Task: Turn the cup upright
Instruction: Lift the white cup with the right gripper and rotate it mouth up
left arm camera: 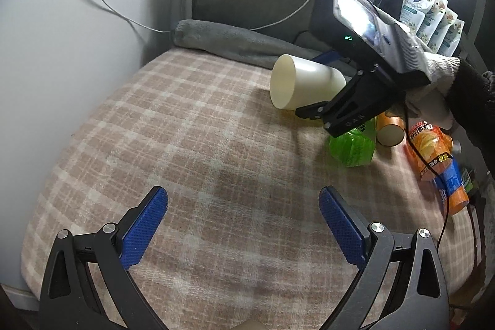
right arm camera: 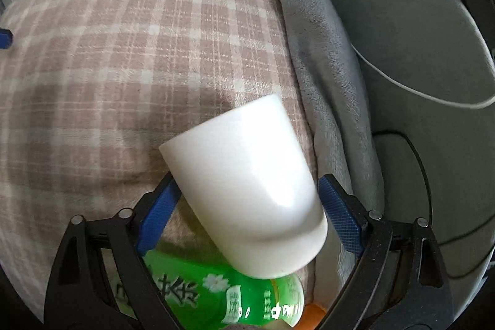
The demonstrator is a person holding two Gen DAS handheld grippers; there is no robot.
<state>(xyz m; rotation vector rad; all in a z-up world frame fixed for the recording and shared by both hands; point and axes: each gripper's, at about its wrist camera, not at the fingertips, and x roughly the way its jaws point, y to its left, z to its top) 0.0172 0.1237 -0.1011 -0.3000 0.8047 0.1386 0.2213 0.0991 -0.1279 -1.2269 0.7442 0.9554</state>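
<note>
Plaid bed blanket (left arm camera: 185, 119) carries the cup (left arm camera: 304, 82) on its side beside the green bottle (left arm camera: 354, 147), mouth away from your right tool (right arm camera: 247, 200), whose fingers close around its base end, while your left tool (left arm camera: 244, 225) hangs open, empty, farther off.

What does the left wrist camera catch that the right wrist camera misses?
Only the left wrist view shows the open left gripper, the person's gloved hand carrying the right gripper, an orange snack canister and patterned pouches. Only the right wrist view shows the right gripper's blue pads flanking the cup. Both show the cup lying tilted, the green bottle and the plaid blanket.
</note>
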